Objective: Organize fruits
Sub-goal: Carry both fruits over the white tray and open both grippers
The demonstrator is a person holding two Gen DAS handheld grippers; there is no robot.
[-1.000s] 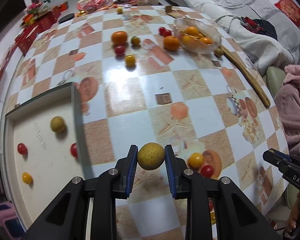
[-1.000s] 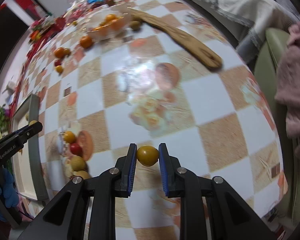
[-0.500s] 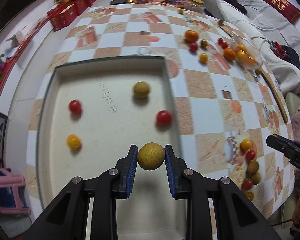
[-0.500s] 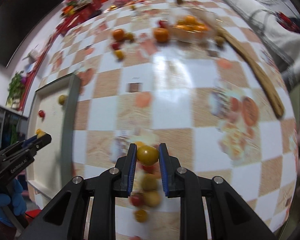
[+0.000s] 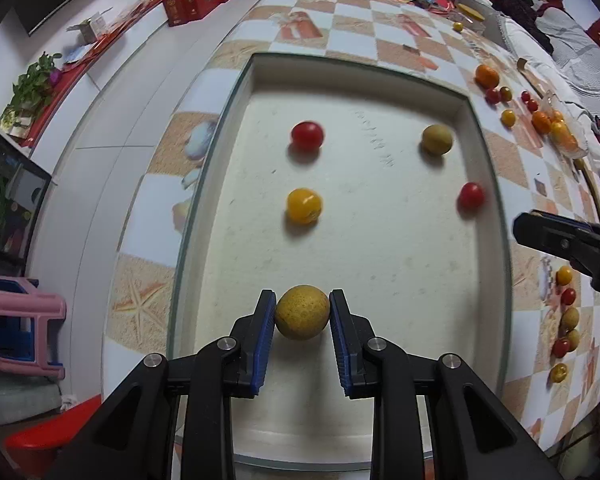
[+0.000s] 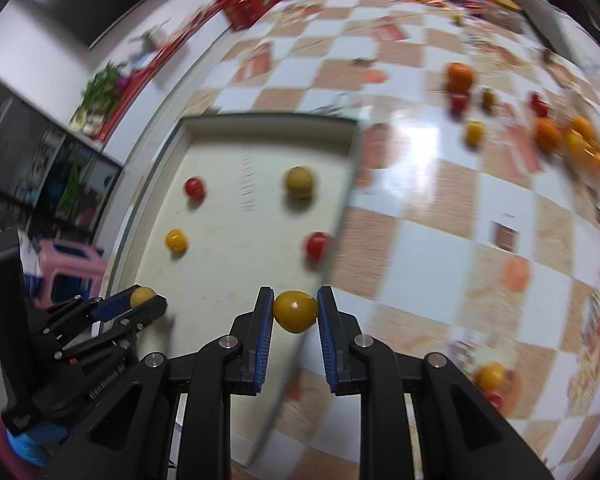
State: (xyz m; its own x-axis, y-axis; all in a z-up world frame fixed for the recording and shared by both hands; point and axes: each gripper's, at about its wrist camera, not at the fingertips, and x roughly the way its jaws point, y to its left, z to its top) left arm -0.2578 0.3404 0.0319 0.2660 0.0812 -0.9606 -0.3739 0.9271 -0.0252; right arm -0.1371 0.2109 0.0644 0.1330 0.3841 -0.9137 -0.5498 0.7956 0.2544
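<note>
My left gripper point(image 5: 302, 312) is shut on a round yellow-brown fruit point(image 5: 302, 311) and holds it over the near part of a cream tray point(image 5: 380, 240). The tray holds two red tomatoes point(image 5: 307, 135), a yellow tomato point(image 5: 304, 205) and a greenish fruit point(image 5: 437, 139). My right gripper point(image 6: 295, 311) is shut on a yellow tomato point(image 6: 295, 310) above the tray's right rim point(image 6: 340, 216). The left gripper also shows in the right wrist view point(image 6: 140, 300), the right gripper in the left wrist view point(image 5: 556, 240).
The checkered table point(image 6: 440, 208) carries loose tomatoes and oranges point(image 6: 460, 76) at the back right and a clear bowl of oranges point(image 5: 560, 132). A small fruit cluster point(image 5: 566, 320) lies right of the tray. A pink stool point(image 5: 16, 320) stands below the table's left edge.
Both grippers have swung left, each still holding its fruit. The left one has moved from the table to over the tray. The right one has come up to the tray's right rim.
</note>
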